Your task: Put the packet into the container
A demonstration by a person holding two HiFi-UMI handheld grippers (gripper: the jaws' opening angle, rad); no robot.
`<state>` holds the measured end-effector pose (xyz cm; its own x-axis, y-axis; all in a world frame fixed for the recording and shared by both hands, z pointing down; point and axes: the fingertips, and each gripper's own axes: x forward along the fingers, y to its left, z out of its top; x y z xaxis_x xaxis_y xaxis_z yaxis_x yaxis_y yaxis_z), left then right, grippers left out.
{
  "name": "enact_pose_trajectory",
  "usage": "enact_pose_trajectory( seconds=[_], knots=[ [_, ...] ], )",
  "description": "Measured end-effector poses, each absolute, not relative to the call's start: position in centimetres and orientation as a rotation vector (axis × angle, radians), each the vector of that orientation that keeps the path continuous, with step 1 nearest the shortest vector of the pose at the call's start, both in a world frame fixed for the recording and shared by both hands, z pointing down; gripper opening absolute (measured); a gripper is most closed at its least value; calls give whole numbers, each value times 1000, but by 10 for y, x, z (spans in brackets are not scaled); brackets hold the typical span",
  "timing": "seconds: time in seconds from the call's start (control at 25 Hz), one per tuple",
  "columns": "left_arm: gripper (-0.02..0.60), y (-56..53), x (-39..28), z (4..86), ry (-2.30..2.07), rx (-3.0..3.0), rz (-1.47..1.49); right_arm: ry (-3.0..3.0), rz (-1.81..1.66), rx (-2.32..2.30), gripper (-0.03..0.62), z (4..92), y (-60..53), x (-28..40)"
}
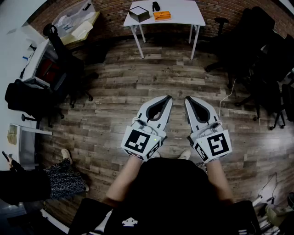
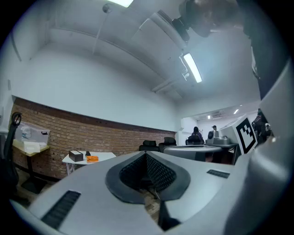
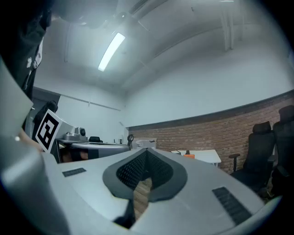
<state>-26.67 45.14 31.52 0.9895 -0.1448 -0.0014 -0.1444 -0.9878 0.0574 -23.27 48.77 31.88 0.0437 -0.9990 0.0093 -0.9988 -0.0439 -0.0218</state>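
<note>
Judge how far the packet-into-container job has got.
Done: nothing; the orange packet lies on the white table beside the dark container. In hand: nothing; left gripper and right gripper are shut and empty, held over the floor well short of the table. Left: walk up, grasp the packet, put it in.

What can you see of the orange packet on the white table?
The orange packet is flat and rectangular, lying on the white table by the brick wall. In the head view it sits just right of the dark box, apart from it, with a small black object nearer the wall. Nothing grips it. Its print and material are too small to tell.
</note>
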Motion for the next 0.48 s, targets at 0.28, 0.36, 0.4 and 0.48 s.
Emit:
enact_pose_trajectory(
  seconds=[0.28, 0.36, 0.4, 0.48],
  knots=[
    [6, 446, -265, 314, -225, 3072, 1, 2169, -35, -2245, 5, 317, 482, -233],
    [6, 446, -263, 315, -223, 3065, 2, 2172, -37, -2251, 5, 319, 482, -232],
    [6, 446, -262, 317, -221, 3059, 3, 2173, -39, -2254, 5, 320, 482, -231],
    [6, 447, -260, 318, -218, 3050, 8, 2174, -44, -2255, 5, 321, 482, -229]
  ],
)
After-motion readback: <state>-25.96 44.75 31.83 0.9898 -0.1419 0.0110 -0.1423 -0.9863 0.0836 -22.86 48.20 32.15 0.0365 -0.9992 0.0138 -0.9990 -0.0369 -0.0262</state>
